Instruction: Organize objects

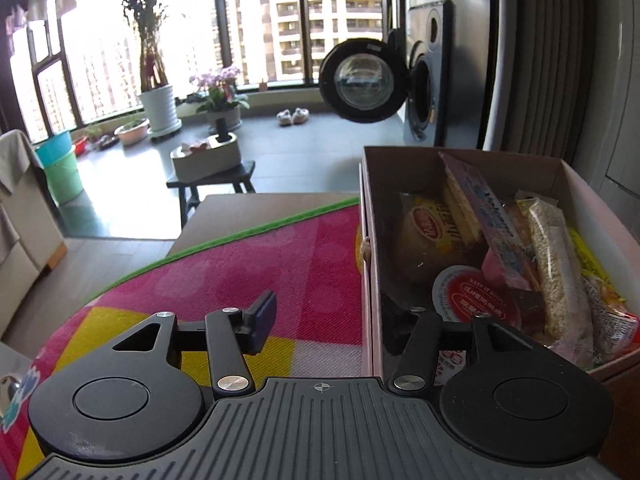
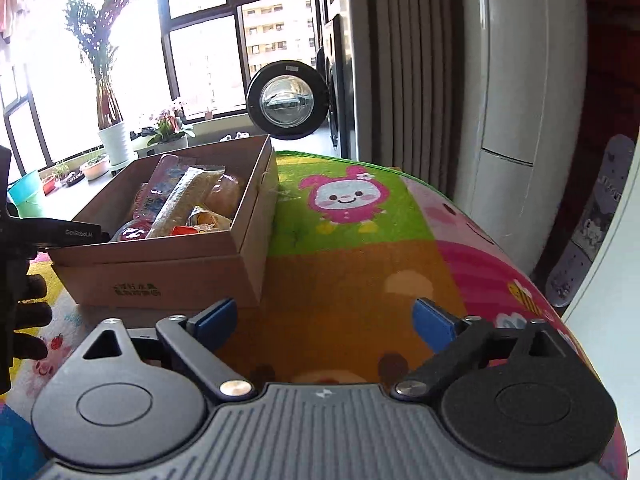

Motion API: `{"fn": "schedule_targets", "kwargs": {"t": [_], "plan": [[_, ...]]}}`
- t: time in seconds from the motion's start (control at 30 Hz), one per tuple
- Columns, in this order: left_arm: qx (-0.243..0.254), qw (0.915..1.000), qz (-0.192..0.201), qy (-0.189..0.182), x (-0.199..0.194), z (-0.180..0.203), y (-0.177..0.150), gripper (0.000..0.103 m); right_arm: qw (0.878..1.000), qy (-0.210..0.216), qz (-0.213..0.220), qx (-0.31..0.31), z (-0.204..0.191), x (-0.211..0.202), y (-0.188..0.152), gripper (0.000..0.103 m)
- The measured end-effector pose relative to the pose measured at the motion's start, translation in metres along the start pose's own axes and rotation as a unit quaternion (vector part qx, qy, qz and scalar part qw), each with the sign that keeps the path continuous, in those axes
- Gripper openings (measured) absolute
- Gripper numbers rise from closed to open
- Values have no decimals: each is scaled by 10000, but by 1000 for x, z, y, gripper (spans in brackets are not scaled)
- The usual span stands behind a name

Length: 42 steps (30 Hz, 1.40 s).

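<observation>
A brown cardboard box (image 1: 400,160) stands on a colourful mat (image 1: 280,256), packed with snacks: a yellow-wrapped bun (image 1: 432,232), a long rice bar (image 1: 556,276), a pink-and-blue wafer pack (image 1: 484,208) and a red-lidded cup (image 1: 472,296). My left gripper (image 1: 332,320) is open and straddles the box's left wall. Its left finger (image 1: 260,320) is outside and the right one sits in shadow inside. In the right wrist view the box (image 2: 168,276) lies to the front left. My right gripper (image 2: 325,320) is open over the mat (image 2: 340,280), holding nothing.
A gloved hand (image 2: 24,312) holds the left gripper (image 2: 60,232) at the box's left side. Beyond the table are a washing machine with its door open (image 1: 360,80), a dark stool (image 1: 212,184), potted plants (image 1: 160,108) and a white floor-standing unit (image 2: 512,120).
</observation>
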<state>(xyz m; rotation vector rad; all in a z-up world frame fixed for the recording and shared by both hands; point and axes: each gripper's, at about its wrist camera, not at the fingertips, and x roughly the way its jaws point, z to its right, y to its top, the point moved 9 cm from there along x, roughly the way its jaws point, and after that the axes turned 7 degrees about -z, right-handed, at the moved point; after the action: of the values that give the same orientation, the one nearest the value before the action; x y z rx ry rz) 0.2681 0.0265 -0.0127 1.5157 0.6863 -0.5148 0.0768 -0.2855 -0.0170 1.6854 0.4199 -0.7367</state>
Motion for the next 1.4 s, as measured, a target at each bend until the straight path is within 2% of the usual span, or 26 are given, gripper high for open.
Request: {"fn": "schedule_targets", "kwargs": {"t": [0.1,0.2,0.23,0.37,0.47,0.6,0.7,0.77,0.83,0.93,1.4], "plan": [[45,9983,572,-93,-49,-4,-7,59,9999,126,-25,-76,-6,-24,-18,103],[46,9953,956,-168,-99,-9,-35,55,9990,240,-87,-362,-24,-37,-41,103],[135,9952,937,-262,-111,-6,-50,55,9985,240,-122,-472,-31,-39,-48,103],[467,9954,381,-747,-128,15,-116,55,9954,313,-418,-803,-59,-30,-66,103],[431,9955,333,-781,-134,24,-143,56,9907,-1,-619,-1208,-70,-20,-80,103],[562,9964,255,-586,-128,27,-162,56,9951,126,-597,-777,-61,-21,-85,103],[665,9960,260,-529,-129,32,-163,51,9957,62,-521,-760,-61,-23,-87,103],[598,9959,248,-627,-133,29,-165,44,9966,41,-398,-714,-61,-24,-88,103],[494,9958,226,-738,-133,28,-165,44,9975,77,-227,-669,-60,-26,-90,103],[401,9957,203,-815,-130,28,-164,44,9972,-7,-227,-708,-62,-23,-88,103],[394,9959,193,-791,-129,30,-165,44,9973,-38,-226,-697,-63,-18,-85,103]]}}
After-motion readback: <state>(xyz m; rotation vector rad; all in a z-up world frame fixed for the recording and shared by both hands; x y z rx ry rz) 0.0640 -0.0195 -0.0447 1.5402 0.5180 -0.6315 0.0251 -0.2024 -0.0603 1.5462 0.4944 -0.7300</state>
